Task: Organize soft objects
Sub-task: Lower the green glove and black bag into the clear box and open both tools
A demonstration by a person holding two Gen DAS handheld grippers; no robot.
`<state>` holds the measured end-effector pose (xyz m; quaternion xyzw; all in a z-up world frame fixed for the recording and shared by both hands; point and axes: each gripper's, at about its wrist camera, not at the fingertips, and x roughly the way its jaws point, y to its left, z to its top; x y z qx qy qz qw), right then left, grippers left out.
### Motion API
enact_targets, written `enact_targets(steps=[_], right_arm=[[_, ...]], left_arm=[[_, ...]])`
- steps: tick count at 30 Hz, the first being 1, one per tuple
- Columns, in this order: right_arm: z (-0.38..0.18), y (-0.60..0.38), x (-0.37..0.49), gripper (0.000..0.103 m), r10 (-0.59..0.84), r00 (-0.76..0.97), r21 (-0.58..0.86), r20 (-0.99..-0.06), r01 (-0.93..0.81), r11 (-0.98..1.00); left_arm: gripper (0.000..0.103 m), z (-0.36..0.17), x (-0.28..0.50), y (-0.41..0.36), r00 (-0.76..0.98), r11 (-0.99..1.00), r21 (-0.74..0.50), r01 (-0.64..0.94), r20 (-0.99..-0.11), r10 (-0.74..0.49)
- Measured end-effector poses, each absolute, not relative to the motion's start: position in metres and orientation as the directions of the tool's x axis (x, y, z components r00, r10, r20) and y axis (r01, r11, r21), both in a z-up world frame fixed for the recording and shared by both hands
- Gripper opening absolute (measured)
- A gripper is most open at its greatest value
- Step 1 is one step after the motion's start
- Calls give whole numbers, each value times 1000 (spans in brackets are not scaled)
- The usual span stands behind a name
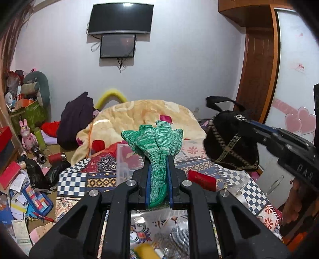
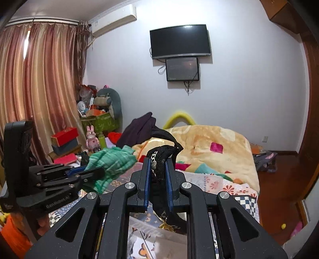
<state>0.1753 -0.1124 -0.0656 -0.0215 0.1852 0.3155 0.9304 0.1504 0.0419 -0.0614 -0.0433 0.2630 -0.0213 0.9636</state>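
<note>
Patchwork bedspread (image 1: 83, 179) across the bed, checks and flower panels, seen in both wrist views. Cream blanket (image 1: 143, 113) heaped at the far end of the bed; dark purple garment (image 1: 76, 119) piled against its left side. Curved television (image 1: 120, 18) on the far wall, smaller screen (image 1: 118, 46) hung directly below. Pink-brown curtains (image 2: 39, 83) left of the room, air conditioner (image 2: 113, 18) above them. Floor left of the bed cluttered: green box (image 2: 101, 121) stuffed with toys, red box (image 2: 64, 135) on a stack, pink rabbit toy (image 1: 27, 133).

Black bag (image 1: 229, 141) held off the bed, well right of centre in the left wrist view, body hanging rounded below the grip, strap looping up behind. Woven chain trim visible on the body. Right gripper (image 2: 157, 177) clenched on a bunched fold of that bag; black fabric and a bit of silver chain pinched between the blue pads (image 2: 147, 179).

Green knitted piece (image 1: 157, 143) held up over the bedspread, in front of the blanket. Fans out wide above the fingers, narrows to a tail below them. Left gripper (image 1: 158, 175) clamped on the narrow part, knit filling the gap between the pads (image 1: 148, 179). Same piece seen from the right wrist view as a rumpled green mass (image 2: 111, 161) left of centre.

Bag and knit apart, not touching. Clear plastic box (image 1: 123, 159) on the bedspread just behind the knit. Small red packet (image 1: 201, 179) lying right of the left gripper.
</note>
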Motion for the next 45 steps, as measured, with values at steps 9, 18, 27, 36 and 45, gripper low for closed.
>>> enact_targets(steps=[9,18,27,36,45], right_arm=[[-95,-102,193,13,556,696,62,-453,-598,799],[-112,-100,199,13,551,649,80,-525,-606,791],[-118,-100,200,14,544,616,121,-569,-592,797],[-108,-109,193,39,546,629,126,-553,-585,802],[-80,-130,177,59,554,690,122,-467,-570,813]], left_arm=[[13,-96,198,28,796,999,-24,25,-605,-34],[13,-124,214,19,712,997,-24,72,-699,-68],[48,-123,209,22,704,998,-36,51,-708,-62],[58,-98,184,29,751,997,-63,54,-655,-82],[68,-64,151,36,819,996,-74,56,-567,-89]])
